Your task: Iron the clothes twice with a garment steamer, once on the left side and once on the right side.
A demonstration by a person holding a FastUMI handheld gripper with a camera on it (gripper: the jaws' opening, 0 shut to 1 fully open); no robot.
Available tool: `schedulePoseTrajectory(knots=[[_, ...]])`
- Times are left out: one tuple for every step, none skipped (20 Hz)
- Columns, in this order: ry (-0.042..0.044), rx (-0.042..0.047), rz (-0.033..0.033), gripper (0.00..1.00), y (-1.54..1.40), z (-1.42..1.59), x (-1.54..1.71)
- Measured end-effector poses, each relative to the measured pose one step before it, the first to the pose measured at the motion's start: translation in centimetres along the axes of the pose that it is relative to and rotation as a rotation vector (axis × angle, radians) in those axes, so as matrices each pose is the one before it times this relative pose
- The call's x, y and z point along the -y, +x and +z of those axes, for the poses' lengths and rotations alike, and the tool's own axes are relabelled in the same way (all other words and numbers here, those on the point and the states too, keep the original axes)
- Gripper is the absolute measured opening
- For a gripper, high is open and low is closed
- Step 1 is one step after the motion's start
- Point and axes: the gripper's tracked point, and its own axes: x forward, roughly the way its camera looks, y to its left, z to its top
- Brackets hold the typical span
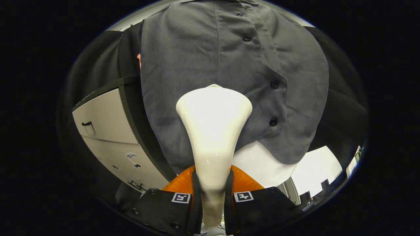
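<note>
At the bottom centre of the frame, the gripper point(212, 196) is closed tight on the glossy white garment steamer point(213, 131), whose wide head lies against the hanging grey buttoned shirt point(183, 65) at centre.

Steamer point(213, 131) clamped between gripper point(212, 196) fingers, head at shirt point(197, 65), blocking straight ahead. Cabinet point(108, 131) close left of jaws. Open room lower right.

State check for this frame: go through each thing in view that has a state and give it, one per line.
gripper: shut on the steamer handle, a finger on each side.
garment steamer: held, head towards the shirt's lower front.
grey shirt: hanging, buttoned along the placket.
cabinet: drawers closed.
</note>
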Motion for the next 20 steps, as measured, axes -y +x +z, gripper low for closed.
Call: schedulePoseTrajectory(knots=[[0.00541,-0.01313,0.00099,0.34,0.11,-0.844,0.112],[0.00477,-0.01415,-0.00084,0.34,0.162,-0.854,0.12],[0.00453,-0.01314,0.00006,0.34,0.124,-0.806,0.059],[0.00456,-0.01162,0.00269,0.34,0.101,-0.851,0.051],[0.00373,-0.02067,0.00386,0.34,0.092,-0.895,-0.03],[0.00668,-0.01948,-0.00074,0.34,-0.067,-0.883,0.125],[0.00854,-0.01483,-0.00662,0.34,-0.203,-0.627,0.24],[0.01699,-0.01294,-0.00903,0.35,-0.458,-0.398,0.357],[0.02304,-0.00392,-0.00566,0.34,-0.67,-0.073,0.265],[0.01485,0.00317,0.00289,0.34,-0.522,-0.067,0.093],[0.00557,0.00782,0.00185,0.34,-0.557,0.224,0.187],[0.00076,0.0066,0.00111,0.34,-0.809,0.212,0.476],[0.00041,0.00242,0.00143,0.34,-0.779,0.263,0.464],[0.0024,0.0049,-0.00081,0.34,-0.859,0.447,0.707],[0.00398,0.00462,0.00064,0.34,-0.783,0.586,0.745],[0.00677,0.0047,-0.00173,0.34,-0.888,0.608,0.901],[0.00945,0.01124,-0.00459,0.34,-0.745,0.955,0.96],[0.006,0.01341,-0.00663,0.34,-0.807,0.94,1.165],[0.0097,0.01812,-0.01072,0.34,-0.641,1.372,1.145],[0.00499,0.01484,-0.00657,0.34,-0.762,1.437,1.142]])
